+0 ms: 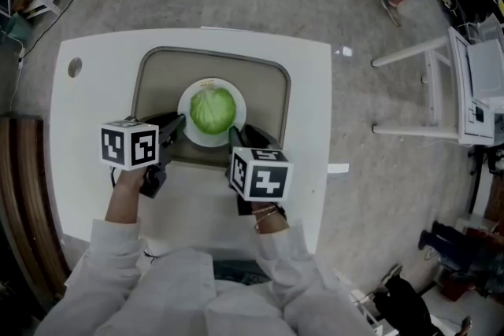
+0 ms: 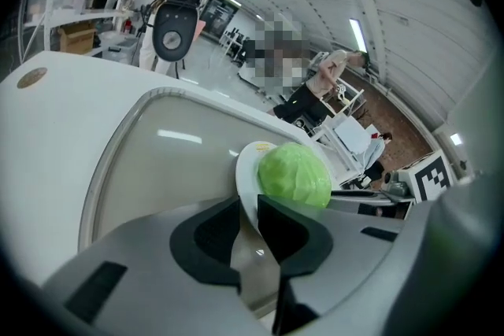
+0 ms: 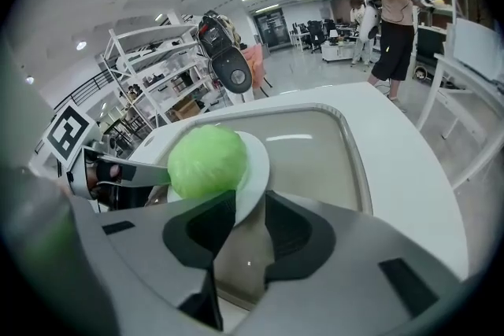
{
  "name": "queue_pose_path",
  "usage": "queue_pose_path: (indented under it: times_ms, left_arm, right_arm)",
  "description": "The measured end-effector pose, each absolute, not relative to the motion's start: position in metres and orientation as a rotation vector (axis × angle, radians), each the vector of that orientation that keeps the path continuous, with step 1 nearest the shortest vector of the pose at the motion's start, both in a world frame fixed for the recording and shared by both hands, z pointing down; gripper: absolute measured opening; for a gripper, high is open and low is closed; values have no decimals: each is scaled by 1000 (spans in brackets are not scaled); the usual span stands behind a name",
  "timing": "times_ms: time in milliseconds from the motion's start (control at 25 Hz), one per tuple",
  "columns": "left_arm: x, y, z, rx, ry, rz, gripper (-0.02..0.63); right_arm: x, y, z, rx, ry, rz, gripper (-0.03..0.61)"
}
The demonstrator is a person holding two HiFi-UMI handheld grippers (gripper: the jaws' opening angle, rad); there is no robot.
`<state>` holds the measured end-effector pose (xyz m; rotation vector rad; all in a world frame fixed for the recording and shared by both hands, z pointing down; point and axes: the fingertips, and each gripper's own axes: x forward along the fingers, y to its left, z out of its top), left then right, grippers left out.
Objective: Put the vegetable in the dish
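A: Item one, the vegetable?

B: One green cabbage, round and whole. It sits in the middle of the dish, a white round plate. In the left gripper view the cabbage fills most of the dish.

A: And the dish stands on?

B: A beige tray with rounded corners, lying on a white table. The dish is flat on the tray, nearer its front edge.

A: Left gripper?

B: The left gripper is at the dish's near-left rim and carries a marker cube. In its own view the left gripper has the rim running in between its jaws. The gap is narrow and the pads sit against both faces of the rim: clamped on the dish.

A: Right gripper?

B: The right gripper is at the near-right rim, also with a marker cube. In its own view the right gripper has its jaws standing wide. The dish passes between them, close to one jaw, with tray showing through the gap beside the other. It is released, with no grip on the rim.

A: Anything else?

B: A round hole in the table's far-left corner. Metal shelving and a standing person are in the background
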<state>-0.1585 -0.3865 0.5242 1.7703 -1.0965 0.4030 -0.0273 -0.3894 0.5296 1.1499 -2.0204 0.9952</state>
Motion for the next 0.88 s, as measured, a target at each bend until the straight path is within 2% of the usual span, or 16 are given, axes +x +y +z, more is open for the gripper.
queue_pose_path:
  times_ms: [360, 880]
  left_arm:
    - [-150, -381, 521, 1833, -1137, 540, 120]
    - [-150, -371, 495, 1874, -1206, 478, 126]
  right_arm:
    - [-26, -387, 524, 1143, -2049, 1013, 117]
    - [-17, -380, 500, 1128, -2170, 1024, 112]
